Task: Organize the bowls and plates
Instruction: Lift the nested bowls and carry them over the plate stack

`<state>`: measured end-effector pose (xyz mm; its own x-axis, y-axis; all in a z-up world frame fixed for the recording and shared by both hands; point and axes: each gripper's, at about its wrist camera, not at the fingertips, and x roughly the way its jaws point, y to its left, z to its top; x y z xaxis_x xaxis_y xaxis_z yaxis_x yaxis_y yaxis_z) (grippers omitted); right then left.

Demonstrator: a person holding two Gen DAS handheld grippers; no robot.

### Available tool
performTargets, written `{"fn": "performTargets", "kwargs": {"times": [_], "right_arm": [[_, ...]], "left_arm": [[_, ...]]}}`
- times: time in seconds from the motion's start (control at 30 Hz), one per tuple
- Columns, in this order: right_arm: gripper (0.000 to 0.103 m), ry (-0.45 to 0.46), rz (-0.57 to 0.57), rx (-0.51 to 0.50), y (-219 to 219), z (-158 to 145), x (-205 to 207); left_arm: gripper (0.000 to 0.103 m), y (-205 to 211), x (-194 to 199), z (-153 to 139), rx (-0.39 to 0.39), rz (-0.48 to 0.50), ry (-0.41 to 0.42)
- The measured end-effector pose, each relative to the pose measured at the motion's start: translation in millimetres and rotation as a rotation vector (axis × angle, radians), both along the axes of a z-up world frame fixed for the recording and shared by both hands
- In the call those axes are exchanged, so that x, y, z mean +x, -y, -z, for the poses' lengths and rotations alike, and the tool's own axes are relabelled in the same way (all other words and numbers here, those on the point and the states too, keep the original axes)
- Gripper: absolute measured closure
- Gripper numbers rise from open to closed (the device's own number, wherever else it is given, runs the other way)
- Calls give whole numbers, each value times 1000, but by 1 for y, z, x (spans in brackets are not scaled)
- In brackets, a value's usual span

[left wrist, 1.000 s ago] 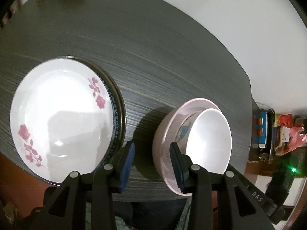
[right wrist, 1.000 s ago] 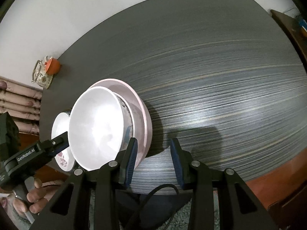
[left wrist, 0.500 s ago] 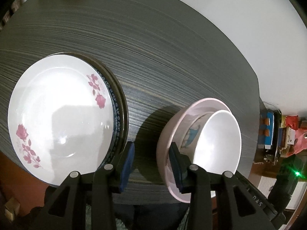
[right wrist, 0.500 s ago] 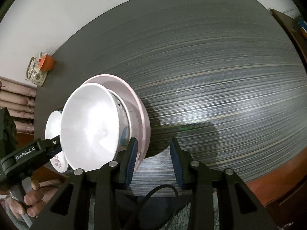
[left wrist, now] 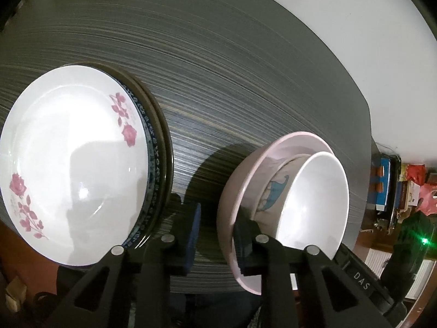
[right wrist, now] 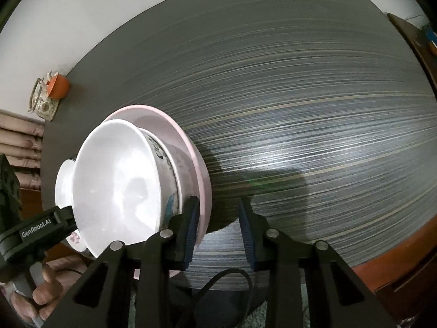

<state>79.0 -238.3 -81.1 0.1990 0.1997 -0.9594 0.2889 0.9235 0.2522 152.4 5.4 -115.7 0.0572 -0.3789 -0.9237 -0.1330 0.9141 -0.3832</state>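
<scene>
A white plate with pink flowers [left wrist: 73,161] tops a stack with a blue-patterned plate rim [left wrist: 153,161] under it, on the left of the dark table [left wrist: 218,68]. A pink bowl [left wrist: 235,191] holds a cartoon-printed bowl [left wrist: 275,191] and a plain white bowl [left wrist: 314,202]. My left gripper [left wrist: 218,232] is open, its fingers either side of the pink bowl's near rim. In the right wrist view the white bowl [right wrist: 117,186] sits in the pink bowl [right wrist: 199,175]; my right gripper [right wrist: 218,229] is open, straddling the pink bowl's right rim.
An orange cup and a floral dish [right wrist: 49,95] stand at the table's far left corner. Shelves with clutter [left wrist: 404,191] lie beyond the table's right edge. A brown wooden edge [right wrist: 396,268] borders the table's near right side. The person's hand [right wrist: 41,292] holds the left gripper.
Both grippers have moved closer to the nested bowls; the left one's right finger now sits inside the pink bowl's rim, and the right one's left finger reaches that rim. The dishes have not moved.
</scene>
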Motion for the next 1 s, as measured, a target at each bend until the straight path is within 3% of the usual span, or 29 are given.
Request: {"fn": "performTargets", "kwargs": {"times": [0.47,0.87,1.0], "right_arm": [[83,-22,-35,-33,-16,-2,17],[83,-17,-18,-23,-17,-3,15],[88,-5,-32,-19,-15,-3,10]], "left_arm": [[86,13,-4,-6,60,37,38],[86,16,-4,-6,60,47,56],[86,15,-4,-5,58,46,57]]}}
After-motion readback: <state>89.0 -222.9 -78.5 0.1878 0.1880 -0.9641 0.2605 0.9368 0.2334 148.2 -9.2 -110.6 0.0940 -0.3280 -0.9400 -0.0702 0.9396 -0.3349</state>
